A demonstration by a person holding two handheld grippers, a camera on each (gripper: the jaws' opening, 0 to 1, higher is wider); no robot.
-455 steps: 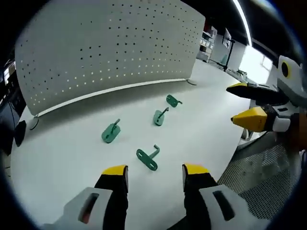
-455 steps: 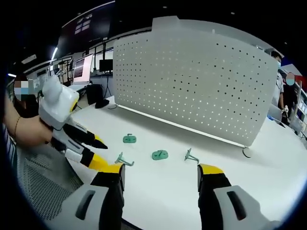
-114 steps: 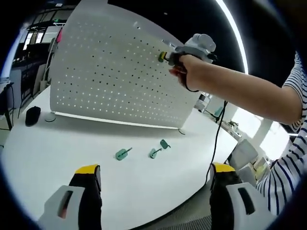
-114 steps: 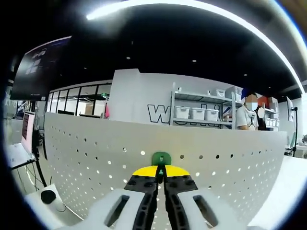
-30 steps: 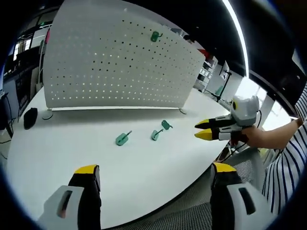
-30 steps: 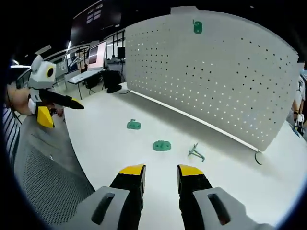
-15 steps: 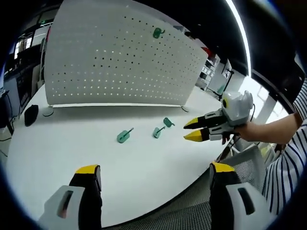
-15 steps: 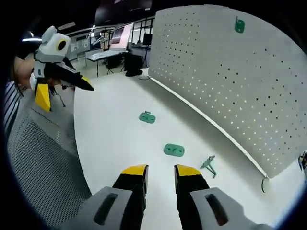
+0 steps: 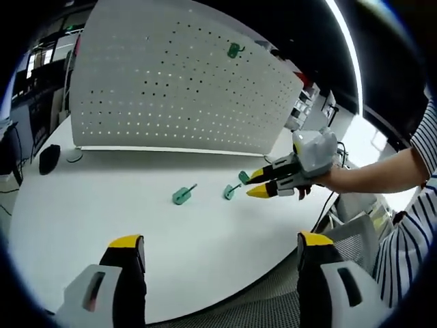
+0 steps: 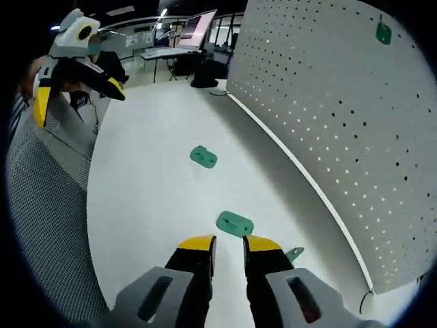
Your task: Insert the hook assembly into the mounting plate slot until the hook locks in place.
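Your white perforated metal pegboard stands upright on the smooth white round-edged table, its face dotted with regular rows of small holes. One small green metal hook plate hangs high on that board; in the right gripper view it sits near the top edge.

Three more green hook pieces lie loose on the tabletop. In the left gripper view you see the nearest green hook with its thin stem, the middle green hook and the far green hook. Your right gripper hovers close over the latter two, jaws only a narrow gap apart and empty; in its own view the flat oval green plate lies just ahead of the yellow tips.

Your left gripper is spread wide, holding nothing.
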